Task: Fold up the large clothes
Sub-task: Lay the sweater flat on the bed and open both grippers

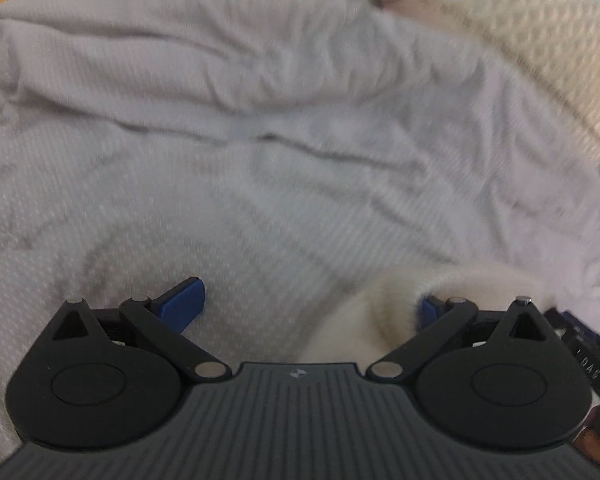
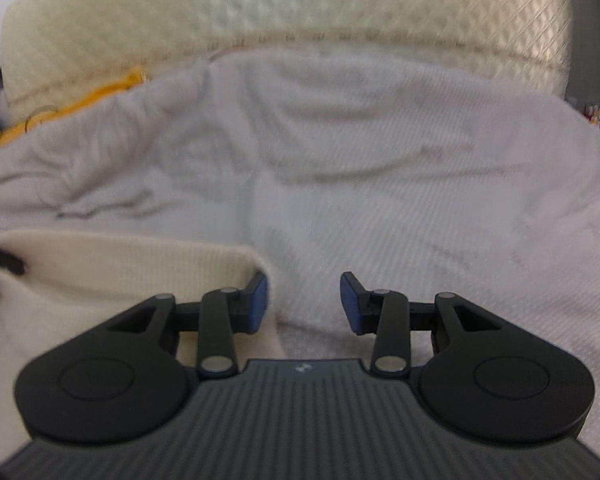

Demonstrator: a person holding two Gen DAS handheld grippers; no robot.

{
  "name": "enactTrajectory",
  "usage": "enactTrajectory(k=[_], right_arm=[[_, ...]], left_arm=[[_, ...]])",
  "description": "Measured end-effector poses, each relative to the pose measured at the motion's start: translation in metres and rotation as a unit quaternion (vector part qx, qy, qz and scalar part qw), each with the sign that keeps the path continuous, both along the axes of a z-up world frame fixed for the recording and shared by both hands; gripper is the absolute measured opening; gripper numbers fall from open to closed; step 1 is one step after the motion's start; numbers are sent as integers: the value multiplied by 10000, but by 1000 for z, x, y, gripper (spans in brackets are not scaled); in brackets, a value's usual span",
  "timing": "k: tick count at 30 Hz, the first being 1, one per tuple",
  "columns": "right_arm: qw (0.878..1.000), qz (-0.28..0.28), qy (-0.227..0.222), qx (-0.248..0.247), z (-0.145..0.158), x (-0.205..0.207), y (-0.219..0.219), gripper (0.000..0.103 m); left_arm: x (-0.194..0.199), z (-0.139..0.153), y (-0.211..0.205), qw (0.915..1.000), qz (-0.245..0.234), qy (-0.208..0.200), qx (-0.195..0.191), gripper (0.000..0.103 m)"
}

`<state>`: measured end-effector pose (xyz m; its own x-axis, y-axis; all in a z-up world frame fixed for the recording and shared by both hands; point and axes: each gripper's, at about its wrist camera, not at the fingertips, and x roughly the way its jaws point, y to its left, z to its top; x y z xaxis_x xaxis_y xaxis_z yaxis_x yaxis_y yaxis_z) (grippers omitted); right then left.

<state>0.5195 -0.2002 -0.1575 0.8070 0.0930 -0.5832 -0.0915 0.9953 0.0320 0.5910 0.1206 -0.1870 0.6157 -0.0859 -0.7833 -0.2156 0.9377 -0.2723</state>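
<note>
Both grippers low over the bed, jaws spread.

My left gripper gapes wide over the grey sheet; my right gripper, half open and empty, has the cream garment brushing its left finger.

Cream quilted diamond-pattern mattress carries everything. Wrinkled pale-grey textured knit garment spread directly on it. Yellow cloth at garment's far left edge. Cream ribbed knit piece rests over garment's near edge.
</note>
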Motion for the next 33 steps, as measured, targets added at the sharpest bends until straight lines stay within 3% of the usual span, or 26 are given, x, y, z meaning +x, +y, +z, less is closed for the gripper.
enactTrajectory(k=[5, 8, 11, 18, 25, 33], right_arm=[[9979, 505, 391, 93, 5, 2, 12, 43], [9960, 801, 326, 227, 17, -10, 21, 53], [9952, 906, 186, 312, 31, -28, 27, 55], [9940, 694, -12, 848, 66, -99, 13, 55], [9944, 526, -321, 863, 104, -199, -1, 55], [9931, 475, -561, 915, 127, -311, -19, 55]], left_arm=[[-13, 28, -13, 9977, -577, 338, 138, 102], [-30, 51, -22, 9944, -1006, 251, 204, 102], [-50, 73, -32, 9910, -1311, 0, 281, 102], [-122, 124, -42, 9913, -1131, -620, 251, 102], [-242, 178, -57, 9887, -991, -1123, 84, 102], [-366, 197, -77, 9858, -840, -1450, 137, 102]])
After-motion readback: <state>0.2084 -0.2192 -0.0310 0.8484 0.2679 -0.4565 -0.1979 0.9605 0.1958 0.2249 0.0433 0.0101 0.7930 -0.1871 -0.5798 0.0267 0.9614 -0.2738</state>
